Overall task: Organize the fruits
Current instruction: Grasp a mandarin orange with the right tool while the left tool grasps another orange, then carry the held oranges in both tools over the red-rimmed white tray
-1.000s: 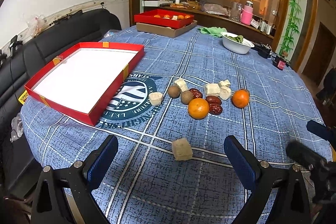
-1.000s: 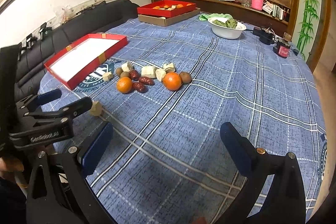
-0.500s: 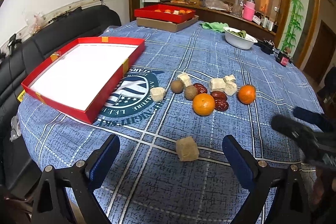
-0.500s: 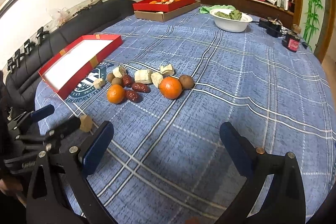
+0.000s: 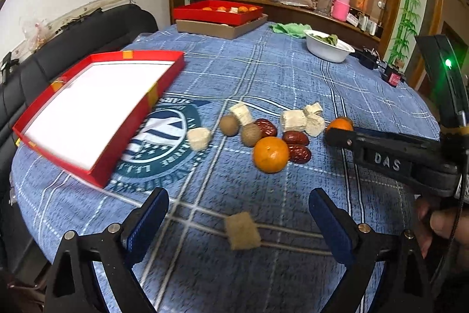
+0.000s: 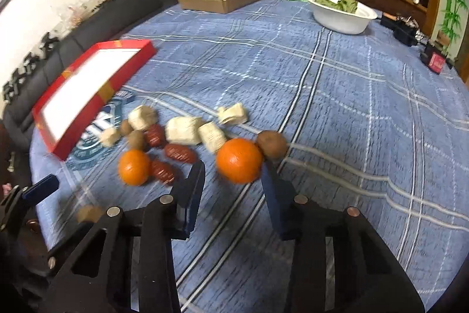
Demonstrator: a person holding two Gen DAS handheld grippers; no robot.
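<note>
A cluster of fruits and pale cubes lies mid-table: two oranges, brown kiwis, red dates. In the right wrist view my right gripper (image 6: 233, 181) is open, narrower than before, its fingers on either side of the near edge of one orange (image 6: 239, 160), with a kiwi (image 6: 272, 148) just beyond. The other orange (image 6: 134, 167) lies to the left. In the left wrist view my left gripper (image 5: 239, 213) is open above a tan cube (image 5: 242, 230). An empty red tray (image 5: 85, 107) lies at the left. The right gripper's finger (image 5: 381, 145) reaches in beside the far orange (image 5: 339, 125).
A red box of oranges on a cardboard box (image 5: 218, 16) stands at the far edge. A white bowl of greens (image 5: 328, 46) and small black and red devices (image 5: 392, 75) sit at the back right. A black sofa (image 5: 88, 28) runs along the left.
My right gripper has moved forward to the orange and its jaws have narrowed around it. My left gripper has moved forward slightly towards the tan cube.
</note>
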